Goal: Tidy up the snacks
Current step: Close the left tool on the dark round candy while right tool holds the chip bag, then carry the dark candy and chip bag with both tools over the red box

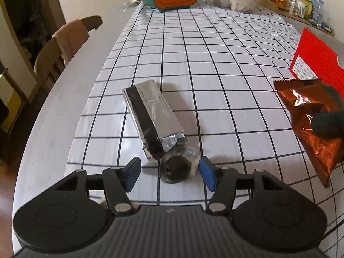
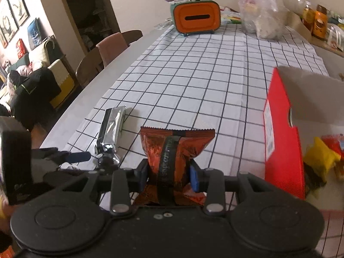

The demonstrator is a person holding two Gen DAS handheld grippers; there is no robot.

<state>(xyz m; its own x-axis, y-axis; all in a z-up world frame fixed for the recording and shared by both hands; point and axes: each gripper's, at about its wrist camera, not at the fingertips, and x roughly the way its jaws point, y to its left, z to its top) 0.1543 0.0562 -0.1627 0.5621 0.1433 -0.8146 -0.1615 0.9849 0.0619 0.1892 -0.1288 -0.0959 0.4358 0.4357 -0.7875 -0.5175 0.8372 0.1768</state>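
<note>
A silver foil cookie pack with a black stripe lies on the checked tablecloth, its torn end showing a dark cookie. My left gripper is open, its blue pads on either side of that torn end. My right gripper is shut on an orange-brown snack packet and holds it above the cloth, left of the red box. The packet and the red box also show in the left wrist view. The silver pack and the left gripper show at the left of the right wrist view.
The open red box holds a yellow packet. An orange and teal tissue holder, a clear plastic bag and jars stand at the table's far end. Chairs line the left edge.
</note>
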